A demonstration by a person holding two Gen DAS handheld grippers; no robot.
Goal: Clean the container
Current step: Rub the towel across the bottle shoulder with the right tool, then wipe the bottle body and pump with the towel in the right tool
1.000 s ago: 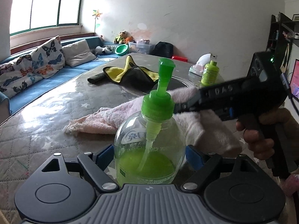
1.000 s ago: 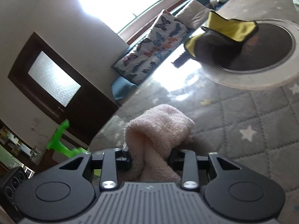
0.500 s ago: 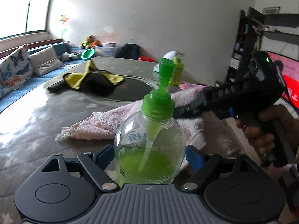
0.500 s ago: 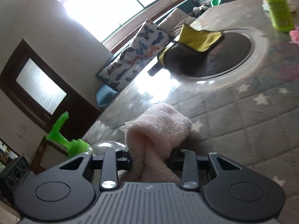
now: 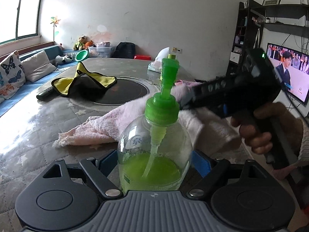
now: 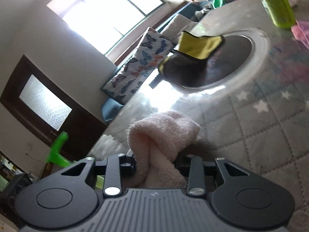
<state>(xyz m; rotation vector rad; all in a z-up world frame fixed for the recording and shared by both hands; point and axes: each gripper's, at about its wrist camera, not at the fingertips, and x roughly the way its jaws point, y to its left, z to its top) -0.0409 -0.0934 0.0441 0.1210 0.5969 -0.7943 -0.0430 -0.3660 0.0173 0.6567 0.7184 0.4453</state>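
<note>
My left gripper is shut on a clear pump bottle with a green pump head and green liquid in its lower part, held upright over the table. My right gripper is shut on a pink towel. In the left wrist view the right gripper's black body reaches in from the right, just behind the bottle's neck, and the pink towel trails onto the table behind the bottle. The bottle's green pump head shows at the lower left of the right wrist view.
A grey quilted table has a round dark hotplate in its middle. A yellow and grey cloth and a dark remote lie on it. A green bottle and a tissue pack stand at the far side.
The left wrist view has swung to the right with the bottle still held. The right gripper with the towel has tilted and stays beside the bottle's neck.
</note>
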